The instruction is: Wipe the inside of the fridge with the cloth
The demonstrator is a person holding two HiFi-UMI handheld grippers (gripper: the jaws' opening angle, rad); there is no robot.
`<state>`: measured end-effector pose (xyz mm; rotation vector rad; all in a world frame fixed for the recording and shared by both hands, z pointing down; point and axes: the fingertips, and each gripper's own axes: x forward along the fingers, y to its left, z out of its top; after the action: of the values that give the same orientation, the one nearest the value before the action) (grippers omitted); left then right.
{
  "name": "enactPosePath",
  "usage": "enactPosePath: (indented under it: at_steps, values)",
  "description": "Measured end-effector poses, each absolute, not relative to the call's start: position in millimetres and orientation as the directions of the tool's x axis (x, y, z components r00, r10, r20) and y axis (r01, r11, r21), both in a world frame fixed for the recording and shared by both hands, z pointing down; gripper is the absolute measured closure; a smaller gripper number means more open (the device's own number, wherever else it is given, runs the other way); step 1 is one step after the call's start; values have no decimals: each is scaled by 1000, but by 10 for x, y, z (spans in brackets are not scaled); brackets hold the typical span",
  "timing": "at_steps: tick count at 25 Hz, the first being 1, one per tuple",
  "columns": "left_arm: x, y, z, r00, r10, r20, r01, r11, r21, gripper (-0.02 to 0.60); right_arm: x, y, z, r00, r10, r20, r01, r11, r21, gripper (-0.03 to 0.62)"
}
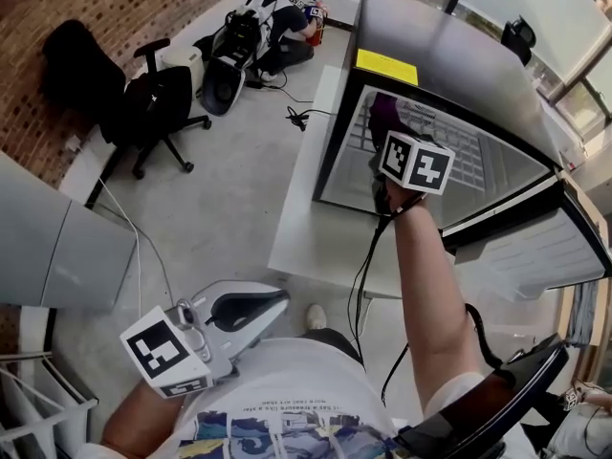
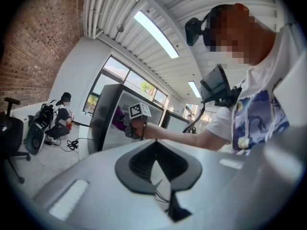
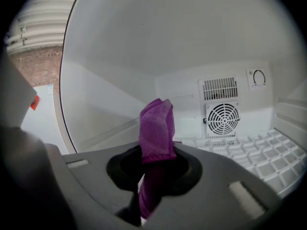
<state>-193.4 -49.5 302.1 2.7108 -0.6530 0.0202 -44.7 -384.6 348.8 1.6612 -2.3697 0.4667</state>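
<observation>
Right gripper (image 3: pixel 154 176) pinching purple cloth (image 3: pixel 157 128) inside the fridge (image 3: pixel 120 56) — cloth standing clear of walls and wire shelf (image 3: pixel 259 152), left gripper (image 2: pixel 156 174) sitting closed, empty, outside.

Purple cloth (image 3: pixel 156 128), white fridge (image 3: pixel 144 42), red brick wall (image 1: pixel 143 8)

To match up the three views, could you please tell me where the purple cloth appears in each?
Head view: purple cloth right of centre, inside the fridge.
Left gripper view: small, left of centre, at the fridge's opening.
Right gripper view: centre, held by the right hand-held gripper.
Shared landmark: the fridge.
</observation>
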Motion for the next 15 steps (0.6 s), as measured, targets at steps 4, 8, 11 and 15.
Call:
enactPosePath:
  at_steps: [4,8,11,15]
  values:
    - [-2001,-478,3057,889,-446,104,-454,-831,320,574,-627,-3813,3462,-419,-855,306,-902,351,-252,542]
    - [-2012,-443,3055,891,-439,112,-451,-835,313,574,-715,-3758,3469,-493,-829,265,-835,364,-413,542]
    - [-2010,-440,3058,894,-432,120,-447,-839,312,574,-708,-3708,3428,-525,-818,235,-797,376,-473,542]
    - [-1944,-443,3063,909,-398,123,-416,-855,310,574,-480,-3620,3309,-483,-849,213,-821,354,-448,542]
